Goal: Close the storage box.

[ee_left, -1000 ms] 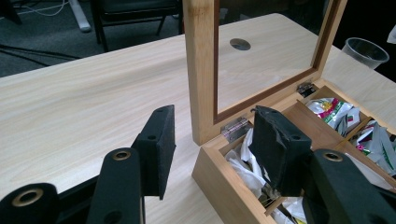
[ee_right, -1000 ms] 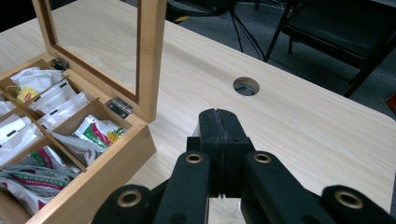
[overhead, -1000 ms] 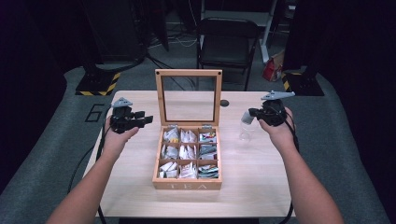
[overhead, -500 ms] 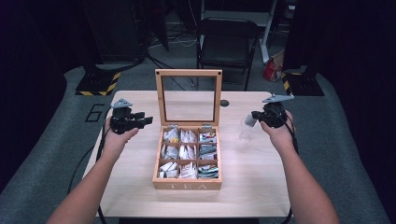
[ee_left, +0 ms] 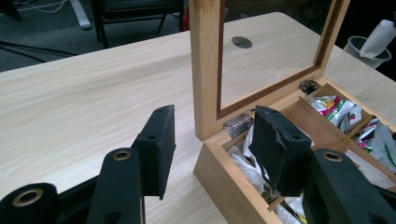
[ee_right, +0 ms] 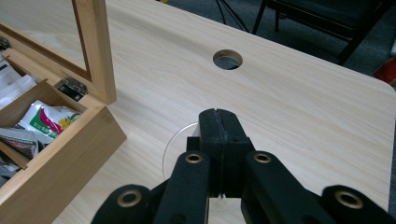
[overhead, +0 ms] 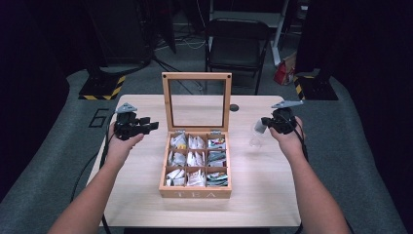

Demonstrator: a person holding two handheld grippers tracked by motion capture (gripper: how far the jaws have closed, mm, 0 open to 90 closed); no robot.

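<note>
A wooden tea box [overhead: 195,192] with nine small compartments sits in the middle of the light wooden surface [overhead: 258,195]. Its glass-window lid [overhead: 196,102] stands straight up at the back. Little paper tea bags [overhead: 195,158] fill the compartments.

The left claw [overhead: 146,127] is held above the surface, just beside the back left corner of the box. In the left claw view, its two black pads [ee_left: 159,149] are spread apart with nothing between them.

The right claw [overhead: 263,127] is on the other side, near the back right corner of the box. It pinches a small white tea bag [overhead: 259,126]. The bag hangs right over a clear plastic cup [overhead: 255,141] that stands on the surface. In the right claw view, the pads [ee_right: 219,135] are pressed together, and the round rim of the cup [ee_right: 175,140] shows just under them.
</note>
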